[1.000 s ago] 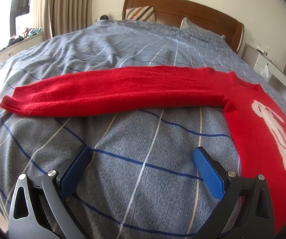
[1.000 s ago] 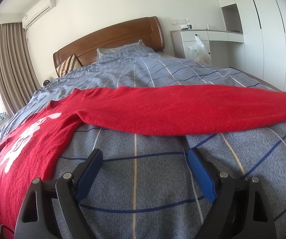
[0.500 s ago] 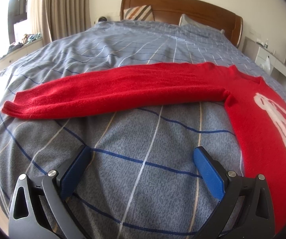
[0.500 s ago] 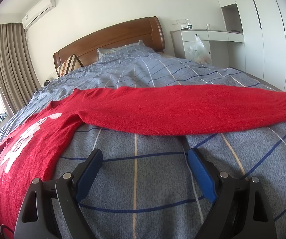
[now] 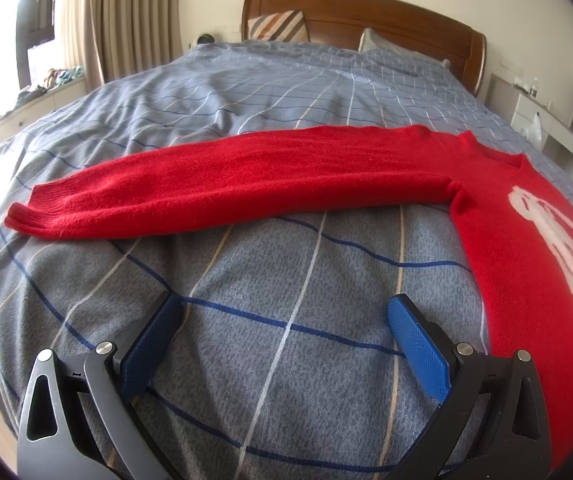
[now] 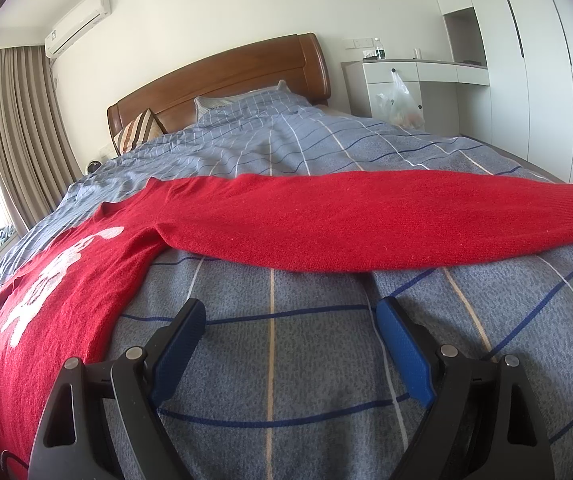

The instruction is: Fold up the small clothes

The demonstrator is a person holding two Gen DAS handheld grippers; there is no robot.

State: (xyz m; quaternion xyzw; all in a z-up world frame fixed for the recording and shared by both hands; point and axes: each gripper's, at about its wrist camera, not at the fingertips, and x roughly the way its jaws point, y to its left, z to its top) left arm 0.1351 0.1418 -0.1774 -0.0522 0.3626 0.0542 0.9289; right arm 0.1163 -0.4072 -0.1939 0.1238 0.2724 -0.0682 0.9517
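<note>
Both tongs are released and empty: our left tongs [image 5: 284, 318] and right tongs [image 6: 290, 322] hang spread over bare quilt [image 5: 286, 380]. Over the last second the left pair has drifted back and tipped up a little, so the left sleeve [image 5: 226, 184] sits further ahead of it; the right pair hasn't budged. Just beyond each pair lies a sleeve, the right sleeve [image 6: 386, 224] stretched sideways, sweater [image 6: 58, 292] flat between them. Nothing folded yet, we reckon; sleeves come first. Far off, the headboard [image 5: 366, 12].

No legible text. White graphic on red sweater [image 5: 546, 240] at 3 o'clock, left view: unreadable.
</note>
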